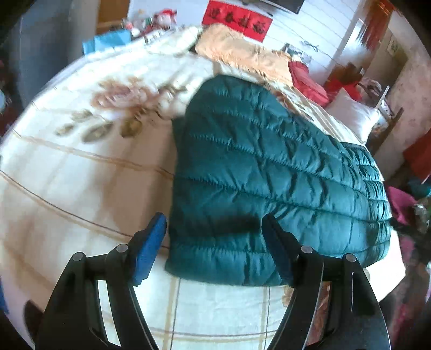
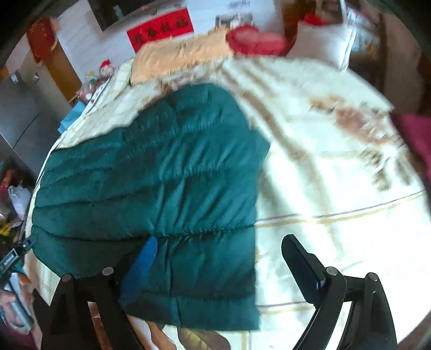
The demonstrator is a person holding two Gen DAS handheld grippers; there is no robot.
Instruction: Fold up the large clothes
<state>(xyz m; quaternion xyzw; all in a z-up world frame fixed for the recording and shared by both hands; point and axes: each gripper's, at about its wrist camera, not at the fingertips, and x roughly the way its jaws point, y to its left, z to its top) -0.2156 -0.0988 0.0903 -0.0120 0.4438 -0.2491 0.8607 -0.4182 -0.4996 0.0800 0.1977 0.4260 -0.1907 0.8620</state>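
A red banner (image 1: 237,23) on the white wall, top centre of the frame, carries four dark characters (too blurred to read).

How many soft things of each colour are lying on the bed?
Green puffy jacket: 1
Orange fuzzy blanket: 1
Red bundle: 1
White pillow: 1
Total: 4
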